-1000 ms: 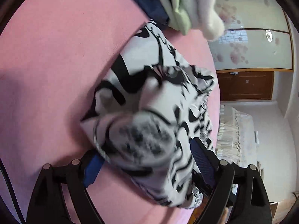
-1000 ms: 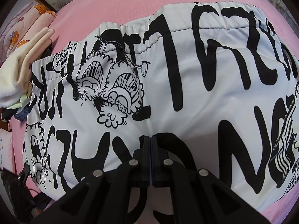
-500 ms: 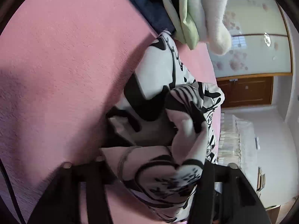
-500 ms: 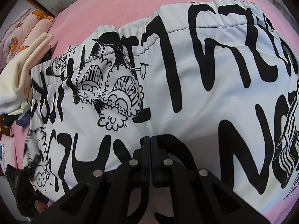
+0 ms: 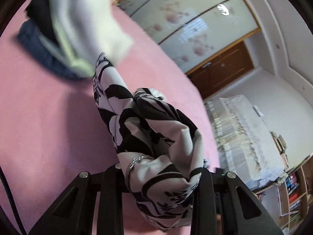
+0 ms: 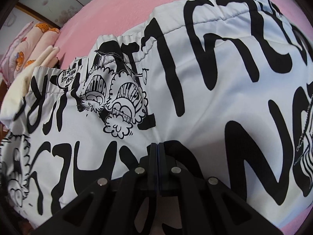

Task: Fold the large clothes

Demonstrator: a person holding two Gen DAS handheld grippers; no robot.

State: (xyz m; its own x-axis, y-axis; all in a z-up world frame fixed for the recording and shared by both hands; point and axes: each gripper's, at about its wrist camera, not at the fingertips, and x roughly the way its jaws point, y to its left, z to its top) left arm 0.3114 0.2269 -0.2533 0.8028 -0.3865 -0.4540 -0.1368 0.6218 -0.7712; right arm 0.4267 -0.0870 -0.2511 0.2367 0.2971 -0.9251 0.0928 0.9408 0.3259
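A white garment with bold black lettering and cartoon prints (image 6: pixel 195 78) lies spread on the pink bed (image 6: pixel 121 9). My right gripper (image 6: pixel 157 144) is shut, and its tips point down onto the cloth near the front edge, where the fabric puckers slightly. In the left wrist view, one end of the same garment (image 5: pixel 148 121) is raised off the bed (image 5: pixel 49 117) in a bunched rope. My left gripper (image 5: pixel 160 168) has its jaws closing, with that bunch pressed between the fingers.
A pile of other clothes (image 5: pixel 78 29), white, green and dark blue, sits on the bed beyond the raised end. A folded teddy-print quilt (image 6: pixel 29 45) and cream cloth (image 6: pixel 19 82) lie at the left. Off the bed stand a covered cabinet (image 5: pixel 244 133) and a bookshelf (image 5: pixel 293 195).
The left gripper has closed on the garment's end and lifted it off the bed, rolling as it rose. The right gripper stayed shut on the spread cloth, shifting slightly.
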